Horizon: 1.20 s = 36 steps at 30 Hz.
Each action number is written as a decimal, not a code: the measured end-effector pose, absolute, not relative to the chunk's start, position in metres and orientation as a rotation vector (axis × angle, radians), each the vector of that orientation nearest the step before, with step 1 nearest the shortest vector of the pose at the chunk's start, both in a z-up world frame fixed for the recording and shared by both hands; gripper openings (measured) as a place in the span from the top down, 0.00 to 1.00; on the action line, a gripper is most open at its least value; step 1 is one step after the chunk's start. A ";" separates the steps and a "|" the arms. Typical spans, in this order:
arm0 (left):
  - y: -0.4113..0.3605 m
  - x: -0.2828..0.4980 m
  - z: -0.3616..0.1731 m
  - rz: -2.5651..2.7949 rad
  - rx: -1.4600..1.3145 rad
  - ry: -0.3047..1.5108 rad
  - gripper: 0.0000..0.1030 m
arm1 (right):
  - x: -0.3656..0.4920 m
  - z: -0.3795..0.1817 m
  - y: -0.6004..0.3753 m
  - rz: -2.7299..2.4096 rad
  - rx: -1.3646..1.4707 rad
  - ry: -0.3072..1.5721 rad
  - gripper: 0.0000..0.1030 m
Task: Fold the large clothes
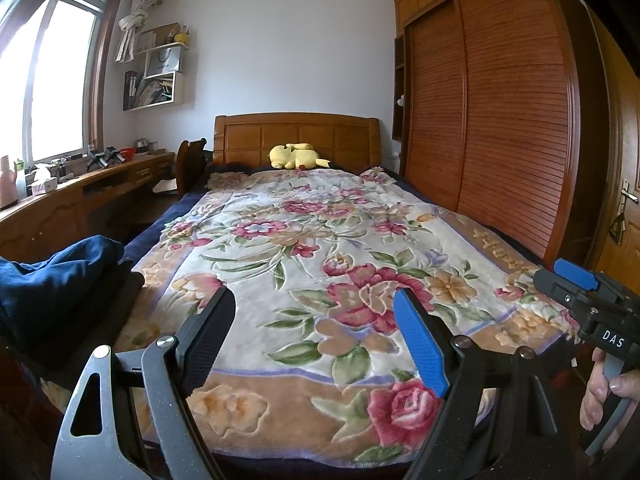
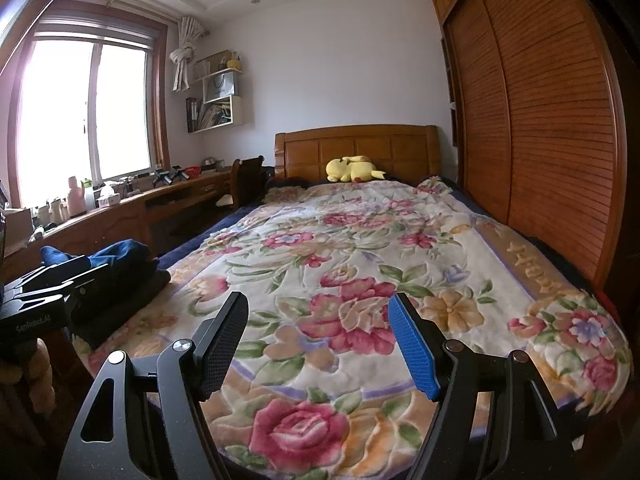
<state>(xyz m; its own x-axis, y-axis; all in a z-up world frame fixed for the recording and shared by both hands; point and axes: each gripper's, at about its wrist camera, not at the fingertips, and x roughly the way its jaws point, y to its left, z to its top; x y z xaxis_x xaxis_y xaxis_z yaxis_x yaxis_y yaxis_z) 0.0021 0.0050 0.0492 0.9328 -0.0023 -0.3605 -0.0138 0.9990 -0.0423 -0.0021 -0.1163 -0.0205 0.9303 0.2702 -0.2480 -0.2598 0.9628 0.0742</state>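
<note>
A heap of dark blue clothing (image 1: 52,280) (image 2: 120,256) lies at the near left corner of the bed, on top of a darker folded piece (image 2: 120,300). My left gripper (image 1: 316,304) hovers over the foot of the bed, open, with only the floral blanket (image 1: 304,240) (image 2: 360,248) between its fingers; the clothing lies to its left. My right gripper (image 2: 318,308) is open too, over the same end of the bed, with nothing in it. Its blue-tipped head (image 1: 580,284) shows at the right edge of the left wrist view, with a hand (image 1: 608,396) on its handle.
A yellow plush toy (image 1: 296,156) (image 2: 352,169) rests by the wooden headboard (image 1: 296,136). A slatted wardrobe (image 1: 492,120) (image 2: 540,140) runs along the bed's right side. A cluttered wooden desk (image 1: 80,188) (image 2: 132,208) and a chair (image 2: 246,176) stand at the left under the window.
</note>
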 end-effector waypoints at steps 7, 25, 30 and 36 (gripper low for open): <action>0.005 0.001 0.048 0.008 -0.041 0.369 0.20 | -0.003 -0.021 -0.120 0.275 0.031 0.255 0.28; 0.006 0.001 0.048 0.009 -0.040 0.369 0.20 | -0.004 -0.021 -0.122 0.280 0.026 0.259 0.28; 0.006 0.000 0.046 0.009 -0.040 0.370 0.20 | -0.004 -0.020 -0.124 0.283 0.023 0.259 0.28; 0.007 0.000 0.046 0.008 -0.040 0.371 0.20 | -0.004 -0.020 -0.124 0.284 0.022 0.258 0.28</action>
